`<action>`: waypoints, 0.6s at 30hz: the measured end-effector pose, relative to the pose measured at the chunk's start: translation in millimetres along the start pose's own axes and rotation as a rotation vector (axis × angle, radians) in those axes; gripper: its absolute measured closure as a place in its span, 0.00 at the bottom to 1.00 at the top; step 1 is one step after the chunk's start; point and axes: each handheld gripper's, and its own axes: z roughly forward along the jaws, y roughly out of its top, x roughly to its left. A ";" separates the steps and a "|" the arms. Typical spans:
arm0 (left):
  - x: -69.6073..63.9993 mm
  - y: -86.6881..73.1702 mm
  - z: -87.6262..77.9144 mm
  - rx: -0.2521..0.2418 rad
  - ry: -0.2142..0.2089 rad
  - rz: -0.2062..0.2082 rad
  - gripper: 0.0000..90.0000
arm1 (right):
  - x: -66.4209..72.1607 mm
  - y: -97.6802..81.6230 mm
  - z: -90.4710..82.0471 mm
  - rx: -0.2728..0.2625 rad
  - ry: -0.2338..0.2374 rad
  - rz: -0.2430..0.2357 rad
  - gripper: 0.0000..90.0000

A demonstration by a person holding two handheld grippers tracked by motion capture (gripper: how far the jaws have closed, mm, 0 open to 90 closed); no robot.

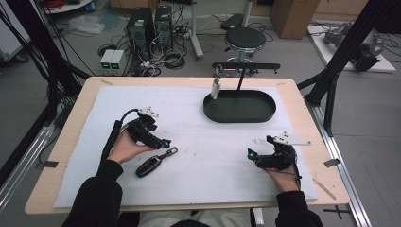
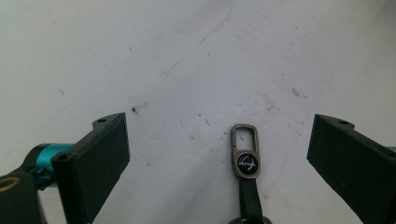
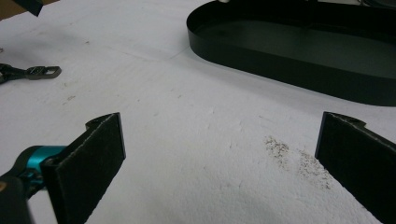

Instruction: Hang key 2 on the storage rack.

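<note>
I see a white mat (image 1: pixel 198 142) covering the wooden counter (image 1: pixel 75 123), with computer towers (image 1: pixel 150 26) and a stool (image 1: pixel 244 39) on the floor beyond. My left claw (image 2: pixel 219 154) gapes wide over the key fob (image 1: pixel 150 165); its clasp emblem (image 2: pixel 246 163) is unreadable. My right claw (image 3: pixel 219 154) gapes wide near the black tray (image 3: pixel 299 51).

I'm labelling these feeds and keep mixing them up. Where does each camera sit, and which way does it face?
High view: above the person's side, looking forward and down at the table; both forearms, hands and tools show.
Left gripper view: on the left tool, looking down at the mat and key fob clip; its open jaws show.
Right gripper view: on the right tool, looking low across the mat at the tray; its open jaws show.
All three share the clip.
</note>
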 end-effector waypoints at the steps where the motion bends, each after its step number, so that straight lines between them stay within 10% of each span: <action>1: -0.1 -1.7 0.7 0.012 -0.006 -0.005 0.07 | -0.5 0.2 0.1 -0.004 -0.002 -0.005 0.01; 18: -15.8 -31.0 16.4 0.160 0.001 0.001 0.08 | -1.2 0.2 -0.2 -0.007 0.006 0.002 0.01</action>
